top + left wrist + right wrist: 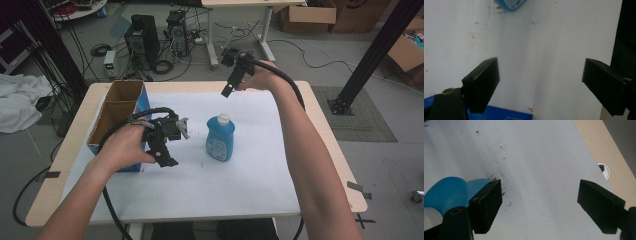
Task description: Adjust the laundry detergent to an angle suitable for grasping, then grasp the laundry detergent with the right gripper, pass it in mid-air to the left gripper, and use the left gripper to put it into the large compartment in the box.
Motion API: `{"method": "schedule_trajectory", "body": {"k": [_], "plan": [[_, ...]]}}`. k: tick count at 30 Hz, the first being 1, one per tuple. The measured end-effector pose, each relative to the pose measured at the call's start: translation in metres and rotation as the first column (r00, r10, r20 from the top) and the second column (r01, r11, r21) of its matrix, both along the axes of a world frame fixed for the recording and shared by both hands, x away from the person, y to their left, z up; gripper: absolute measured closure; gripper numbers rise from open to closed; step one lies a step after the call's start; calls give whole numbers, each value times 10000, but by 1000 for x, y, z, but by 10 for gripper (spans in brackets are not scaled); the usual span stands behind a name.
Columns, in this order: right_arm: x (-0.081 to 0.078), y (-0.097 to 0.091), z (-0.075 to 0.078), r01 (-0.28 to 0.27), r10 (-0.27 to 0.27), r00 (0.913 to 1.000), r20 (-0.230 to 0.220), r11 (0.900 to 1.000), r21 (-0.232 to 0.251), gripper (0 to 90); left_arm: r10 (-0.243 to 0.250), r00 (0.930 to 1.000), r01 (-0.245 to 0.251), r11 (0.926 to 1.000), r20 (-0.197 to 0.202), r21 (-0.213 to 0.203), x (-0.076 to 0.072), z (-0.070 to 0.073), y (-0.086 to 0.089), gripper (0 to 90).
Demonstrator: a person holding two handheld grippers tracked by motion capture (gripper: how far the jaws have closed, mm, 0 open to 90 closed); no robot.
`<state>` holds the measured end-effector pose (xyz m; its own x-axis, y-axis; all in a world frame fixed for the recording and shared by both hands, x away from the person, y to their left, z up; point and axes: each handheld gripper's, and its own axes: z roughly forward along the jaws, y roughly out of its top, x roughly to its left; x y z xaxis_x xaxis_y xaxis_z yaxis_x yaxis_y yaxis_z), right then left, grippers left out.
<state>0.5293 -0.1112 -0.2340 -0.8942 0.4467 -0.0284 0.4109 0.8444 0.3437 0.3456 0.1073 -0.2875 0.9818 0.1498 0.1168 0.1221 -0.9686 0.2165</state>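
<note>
A blue bottle (220, 139) with a white cap stands upright near the middle of the white-covered table (240, 175). My left gripper (174, 142) hovers just left of it, open and holding nothing. In the left gripper view its jaws (541, 83) stand wide over bare white sheet, with the bottle's base (510, 3) at the top edge. My right gripper (230, 80) is raised over the far side of the table, beyond the bottle, also open. In the right gripper view (541, 205) the bottle's shoulder (449, 192) lies behind the left jaw, outside the gap.
An open cardboard box (120, 112) with blue sides stands at the table's left, close to my left hand; its blue edge (501, 114) runs under the left jaws. A cable hole (604, 170) sits in the bare wood strip. Computer towers (145, 37) stand on the floor behind.
</note>
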Motion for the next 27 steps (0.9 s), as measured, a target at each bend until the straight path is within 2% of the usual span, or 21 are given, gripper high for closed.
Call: {"method": "schedule_trajectory", "body": {"k": [15, 20, 27], "plan": [[0, 0, 0, 36, -36, 10000, 81, 10000, -25, 187, 3, 10000, -3, 10000, 57, -57, 0, 0, -2, 151], [0, 0, -2, 1, -1, 10000, 31, 9999, -131, 185, 14, 10000, -14, 10000, 20, -72, 2, 0, -3, 150], [-1, 0, 0, -23, 23, 9999, 102, 10000, -39, 182, 65, 9999, -66, 9999, -99, -141, 1, 0, -4, 145]]}}
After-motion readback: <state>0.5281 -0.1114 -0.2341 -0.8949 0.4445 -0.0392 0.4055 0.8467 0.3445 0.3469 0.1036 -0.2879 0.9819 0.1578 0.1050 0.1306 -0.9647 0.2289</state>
